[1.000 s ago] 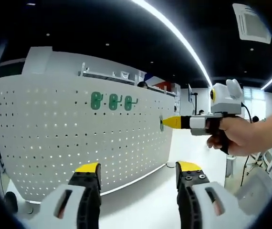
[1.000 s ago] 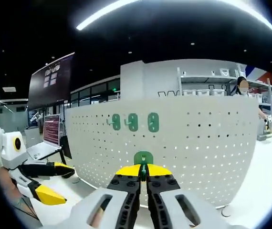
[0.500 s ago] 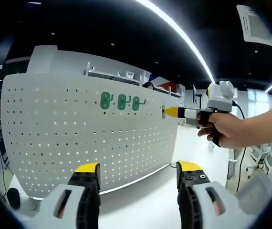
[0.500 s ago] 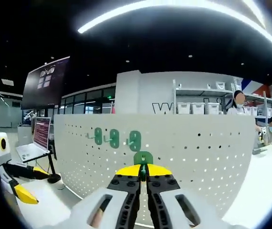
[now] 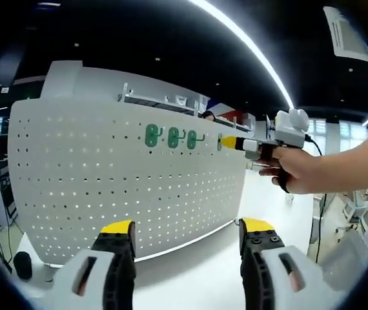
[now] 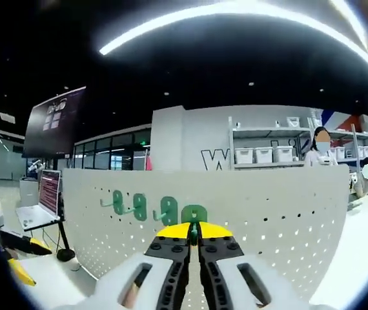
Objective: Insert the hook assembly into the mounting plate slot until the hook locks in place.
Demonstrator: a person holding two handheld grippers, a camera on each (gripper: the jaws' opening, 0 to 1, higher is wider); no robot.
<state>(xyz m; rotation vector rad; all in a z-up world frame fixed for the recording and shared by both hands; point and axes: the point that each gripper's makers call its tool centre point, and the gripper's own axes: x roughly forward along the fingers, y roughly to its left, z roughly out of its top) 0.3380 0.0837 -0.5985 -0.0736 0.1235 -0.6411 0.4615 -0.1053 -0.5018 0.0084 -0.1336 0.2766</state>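
Note:
A white perforated mounting plate (image 5: 106,187) stands upright across both views. Three green hook assemblies (image 5: 171,137) hang in a row near its top edge, also seen as green hooks (image 6: 135,206) in the right gripper view. My right gripper (image 6: 194,231) is shut on a fourth green hook assembly (image 6: 194,214), held up against the plate just right of the row. In the left gripper view that right gripper (image 5: 230,143) comes in from the right in a person's hand, its yellow tip at the plate. My left gripper (image 5: 187,227) stands open and low, apart from the plate, with nothing between its jaws.
The plate (image 6: 281,213) stands on a white table (image 5: 197,271). Shelves with white bins (image 6: 261,154) and people stand behind it. A laptop (image 6: 42,200) sits at the left. A small dark object (image 5: 21,265) lies by the plate's lower left corner.
The right gripper has risen with its hook assembly from the plate's middle height to the level of the hanging row. The left gripper has stayed open and low.

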